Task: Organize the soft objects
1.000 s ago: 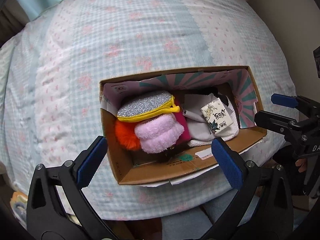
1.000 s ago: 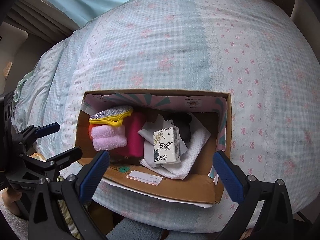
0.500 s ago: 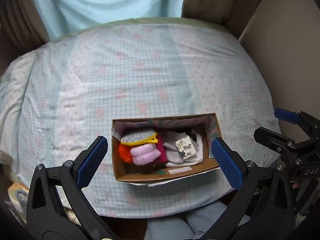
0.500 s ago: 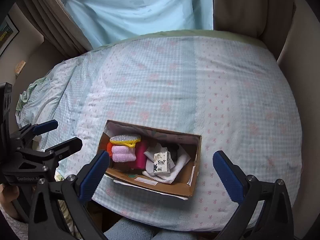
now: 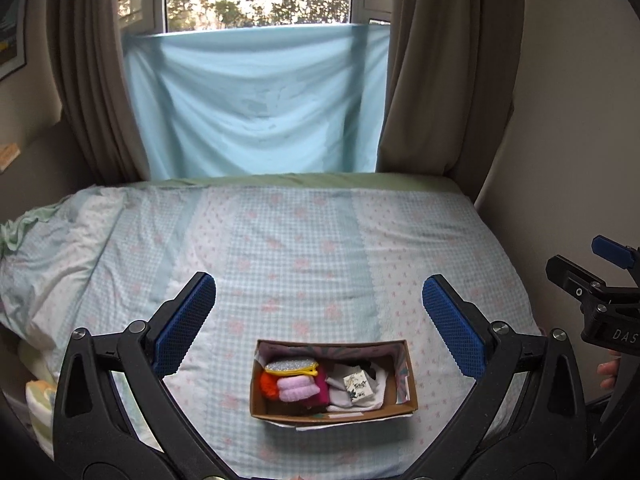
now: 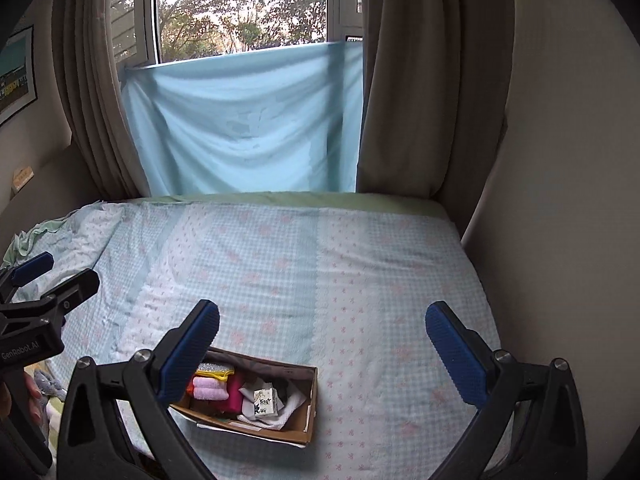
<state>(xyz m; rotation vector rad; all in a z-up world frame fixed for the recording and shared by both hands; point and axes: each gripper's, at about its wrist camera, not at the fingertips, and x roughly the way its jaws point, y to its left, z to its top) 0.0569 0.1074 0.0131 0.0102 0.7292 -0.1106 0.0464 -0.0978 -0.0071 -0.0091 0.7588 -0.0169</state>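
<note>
Across the whole lower half of both views spreads the bed (image 5: 320, 248), covered by a pale blue checked quilt with pink motifs, its far edge meeting a light blue sheet (image 5: 256, 100) hung over the window between brown curtains (image 5: 436, 80).

Near the bed's front edge, roughly at its middle, sits the cardboard box (image 5: 334, 410), open at the top. Its left half holds a silver-and-yellow pad (image 5: 291, 366), an orange pom-pom (image 5: 268, 386), a pink fluffy roll (image 5: 299, 389) and something magenta just behind the roll. Its right half holds white cloths (image 5: 340, 394) with a small printed packet (image 5: 357, 386) lying on top; a dark item lies behind them, too small to identify.

The left tool (image 5: 319, 322) hangs above and in front of the box with its blue-padded jaws spread wide and nothing between them; in its own view the box appears below the gap, centred between the two fingers, well apart from both. The right tool (image 6: 322, 344) is likewise wide open and empty, and in its view the box (image 6: 256, 430) lies low and to the left, partly hidden behind the left finger. Each tool shows at the edge of the other's view, gripped by a hand (image 5: 608, 372).
</note>
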